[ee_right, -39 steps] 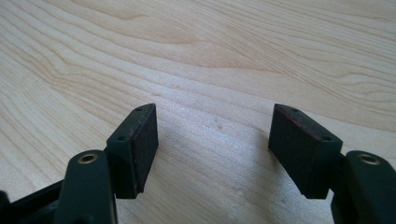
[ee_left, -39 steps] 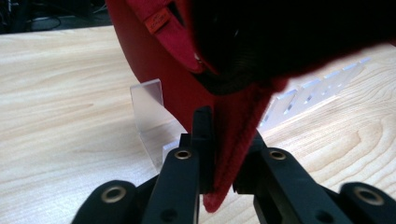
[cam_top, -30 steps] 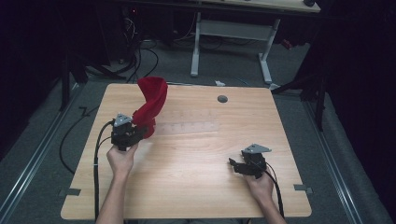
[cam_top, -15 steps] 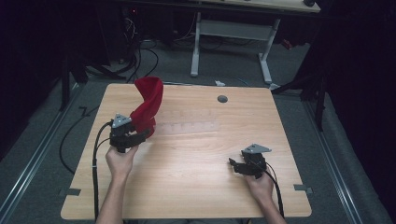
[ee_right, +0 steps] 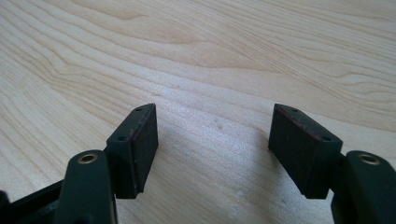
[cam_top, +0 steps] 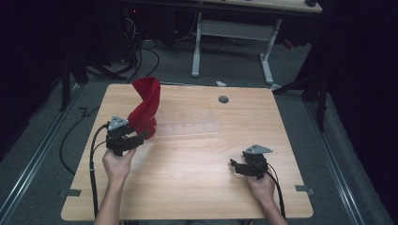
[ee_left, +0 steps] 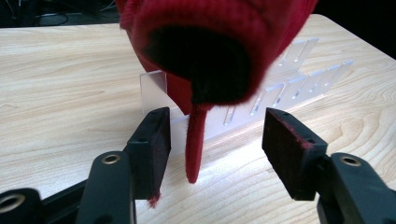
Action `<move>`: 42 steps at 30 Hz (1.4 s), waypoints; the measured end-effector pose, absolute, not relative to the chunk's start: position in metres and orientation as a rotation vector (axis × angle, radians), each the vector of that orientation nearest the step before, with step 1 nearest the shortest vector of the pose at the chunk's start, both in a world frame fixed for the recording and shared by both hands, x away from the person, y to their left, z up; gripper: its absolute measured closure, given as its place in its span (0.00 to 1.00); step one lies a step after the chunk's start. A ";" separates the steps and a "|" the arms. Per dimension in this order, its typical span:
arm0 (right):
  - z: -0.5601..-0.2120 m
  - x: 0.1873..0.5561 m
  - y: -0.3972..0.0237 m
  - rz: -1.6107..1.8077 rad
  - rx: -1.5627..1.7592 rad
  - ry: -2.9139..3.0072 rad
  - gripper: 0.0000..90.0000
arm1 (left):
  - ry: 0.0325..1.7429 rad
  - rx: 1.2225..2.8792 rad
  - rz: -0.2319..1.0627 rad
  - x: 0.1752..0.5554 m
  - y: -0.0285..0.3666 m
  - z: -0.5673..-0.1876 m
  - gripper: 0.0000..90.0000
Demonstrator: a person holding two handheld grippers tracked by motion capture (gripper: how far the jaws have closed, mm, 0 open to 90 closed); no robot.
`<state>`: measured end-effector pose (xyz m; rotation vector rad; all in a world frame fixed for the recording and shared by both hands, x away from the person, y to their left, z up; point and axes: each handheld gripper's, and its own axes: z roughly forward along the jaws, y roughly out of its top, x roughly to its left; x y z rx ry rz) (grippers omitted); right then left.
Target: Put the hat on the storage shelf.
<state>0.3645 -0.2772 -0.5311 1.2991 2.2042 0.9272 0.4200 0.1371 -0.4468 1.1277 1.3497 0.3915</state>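
Note:
A red knit cloth [cam_top: 145,107] stands upright and twisted at the left end of a clear plastic rack [cam_top: 195,122] on the wooden table [cam_top: 187,187]. My left gripper [cam_top: 142,136] is right against its lower end. In the left gripper view the cloth [ee_left: 215,42] looms above the open gripper [ee_left: 215,140]. A thin red strip [ee_left: 196,144] hangs down between the jaws, close to the left one, without being pinched. The slotted rack [ee_left: 299,70] lies behind it. My right gripper [cam_top: 236,167] rests at the table's front right, open [ee_right: 212,149] over bare wood.
A small dark round disc [cam_top: 223,99] sits near the table's far edge. Black cables [cam_top: 94,154] trail off the left edge from the left gripper. Beyond the table stand a white desk frame [cam_top: 232,33] and floor cables.
The left gripper has edged slightly left and back. The red cloth's top has shifted a little left with it. The right gripper has stayed put.

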 end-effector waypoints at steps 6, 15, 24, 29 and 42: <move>-0.531 0.365 -0.277 0.927 1.300 2.204 0.37 | 1.350 1.121 0.390 0.414 0.140 -0.444 0.46; -0.531 0.364 -0.277 0.927 1.302 2.204 0.37 | 1.344 1.113 0.397 0.401 0.147 -0.441 0.45; -0.531 0.364 -0.277 0.927 1.302 2.204 0.37 | 1.327 1.104 0.393 0.388 0.150 -0.440 0.43; -0.531 0.364 -0.277 0.927 1.302 2.204 0.37 | 1.322 1.100 0.384 0.381 0.150 -0.440 0.42; -0.531 0.364 -0.277 0.927 1.302 2.204 0.37 | 1.310 1.102 0.361 0.366 0.143 -0.445 0.42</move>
